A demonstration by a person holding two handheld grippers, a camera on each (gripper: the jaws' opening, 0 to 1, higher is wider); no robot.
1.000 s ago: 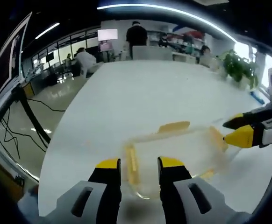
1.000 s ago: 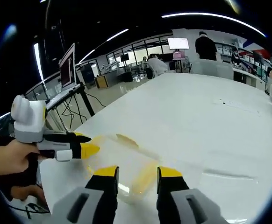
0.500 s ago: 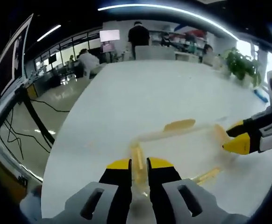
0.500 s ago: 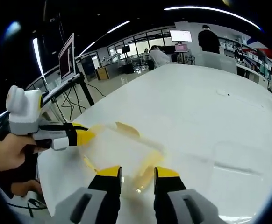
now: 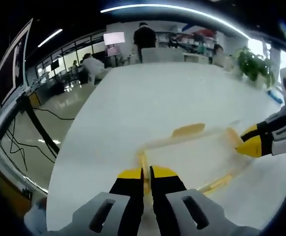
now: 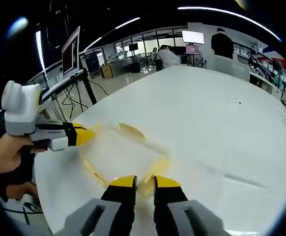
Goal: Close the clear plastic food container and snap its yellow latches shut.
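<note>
Both the left gripper (image 5: 146,173) and right gripper (image 6: 144,181) pinch yellow latches nearly shut at six o'clock. Uneven squeezing could skid the container (image 5: 192,155) across the slick table (image 5: 148,98), leaving a latch (image 5: 187,130) unsnapped.

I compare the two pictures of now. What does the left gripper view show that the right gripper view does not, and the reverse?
Left gripper view: the left gripper with its jaws shut on a yellow latch, and the right gripper coming in from the right.
Right gripper view: a hand holding the left gripper, and the right gripper's jaws close beside a second latch.
Both: the clear container, the white table, a standing person.
</note>
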